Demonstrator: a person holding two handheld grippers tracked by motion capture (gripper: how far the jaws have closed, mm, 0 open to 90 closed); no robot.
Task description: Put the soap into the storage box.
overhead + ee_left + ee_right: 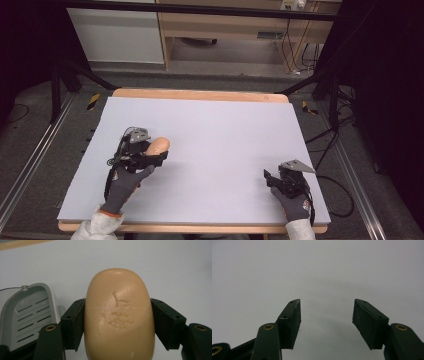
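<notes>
A tan oval bar of soap [119, 315] with a scuffed top sits between the two jaws of my left gripper [117, 301], which is shut on it. From above, the soap [160, 145] pokes out ahead of the left gripper [154, 156] on the left part of the mat. A grey slotted soap dish [27, 312] lies just left of the jaws in the left gripper view. My right gripper [268, 176] rests near the front right of the mat, and its jaws [327, 301] stand open with nothing between them.
A pale grey mat [215, 135] covers most of the wooden table [200, 94]. Dark stands and cables [325, 145] line the floor to the right, and a wooden cabinet [225, 25] stands beyond the table.
</notes>
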